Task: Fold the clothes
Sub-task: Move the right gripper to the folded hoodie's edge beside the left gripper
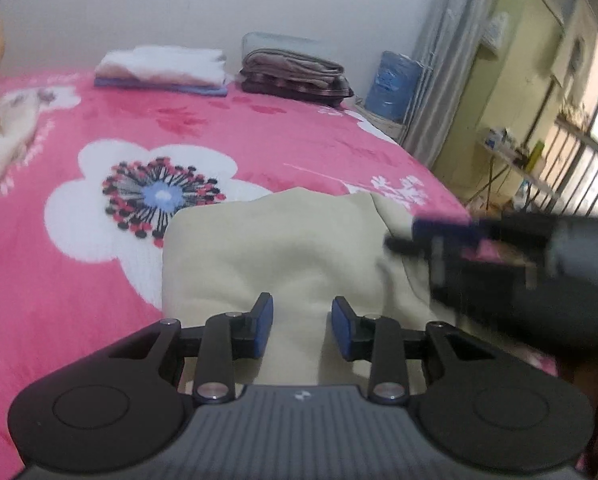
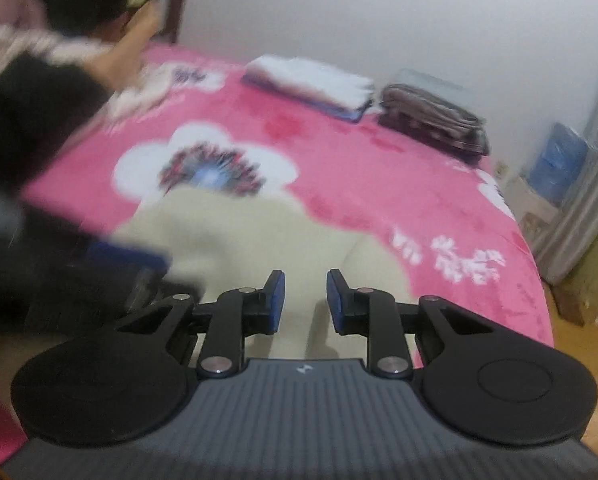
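Both claws, left [image 1: 302,326] and right [image 2: 306,300], gape partly open above cream garment [image 1: 283,248], gripping nothing.

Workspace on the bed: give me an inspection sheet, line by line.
Surface: pink floral bedspread.
Job's things: cream garment bunched at the near edge, unfolded; white folded stack and brown folded stack by the wall.
Clutter: pale cloth at the far left.
Grippers: left gripper and right gripper over the garment, fingers apart, gripping nothing visible.
Cables: nothing seen.
Surroundings: white wall, grey curtain, blue container, a person's sleeve.
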{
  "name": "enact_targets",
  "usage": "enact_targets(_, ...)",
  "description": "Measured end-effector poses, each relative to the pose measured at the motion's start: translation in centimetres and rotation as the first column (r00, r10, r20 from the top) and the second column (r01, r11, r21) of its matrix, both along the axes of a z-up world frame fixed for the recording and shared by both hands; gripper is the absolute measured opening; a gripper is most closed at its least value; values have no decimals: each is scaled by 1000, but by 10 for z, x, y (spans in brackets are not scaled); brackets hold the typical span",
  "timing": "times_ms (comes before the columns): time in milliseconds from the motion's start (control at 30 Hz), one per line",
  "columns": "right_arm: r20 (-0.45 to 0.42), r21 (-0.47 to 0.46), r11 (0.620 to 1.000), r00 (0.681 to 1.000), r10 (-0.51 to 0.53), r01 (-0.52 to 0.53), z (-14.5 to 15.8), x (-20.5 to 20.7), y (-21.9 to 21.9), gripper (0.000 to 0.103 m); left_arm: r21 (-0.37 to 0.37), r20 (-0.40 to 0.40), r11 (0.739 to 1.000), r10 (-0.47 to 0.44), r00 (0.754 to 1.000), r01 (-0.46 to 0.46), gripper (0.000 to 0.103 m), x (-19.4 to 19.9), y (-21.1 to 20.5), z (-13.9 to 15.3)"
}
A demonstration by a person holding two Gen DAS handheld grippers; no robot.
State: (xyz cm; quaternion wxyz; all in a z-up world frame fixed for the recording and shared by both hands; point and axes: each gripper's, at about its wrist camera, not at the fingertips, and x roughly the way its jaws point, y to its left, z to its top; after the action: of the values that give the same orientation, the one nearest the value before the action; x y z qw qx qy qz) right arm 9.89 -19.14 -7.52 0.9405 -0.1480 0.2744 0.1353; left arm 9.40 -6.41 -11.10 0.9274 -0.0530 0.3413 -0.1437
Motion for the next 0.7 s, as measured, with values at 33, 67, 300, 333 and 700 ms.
enact_targets(33, 11, 29, 999, 999, -40, 39, 2, 6, -7, 22, 7, 4, 1000, -1, 1000, 1, 34, -1, -1, 0)
enact_targets(67, 14, 62, 996, 997, -72, 71, 4, 12, -14, 22, 9, 6, 1000, -1, 1000, 1, 34, -1, -2, 0)
enact_targets(300, -76, 191, 970, 987, -140, 152, -54, 31, -37, 22, 63, 23, 998, -28, 999, 27, 34, -4, -10, 5)
enact_targets(333, -84, 194, 968, 986, -146, 160, -51, 31, -37, 22, 79, 27, 996, -32, 999, 30, 34, -5, -10, 9)
enact_targets(700, -62, 233, 958, 986, -155, 166, -52, 23, -42, 23, 135, 25, 989, 62, 998, -65, 34, 47, -10, 3)
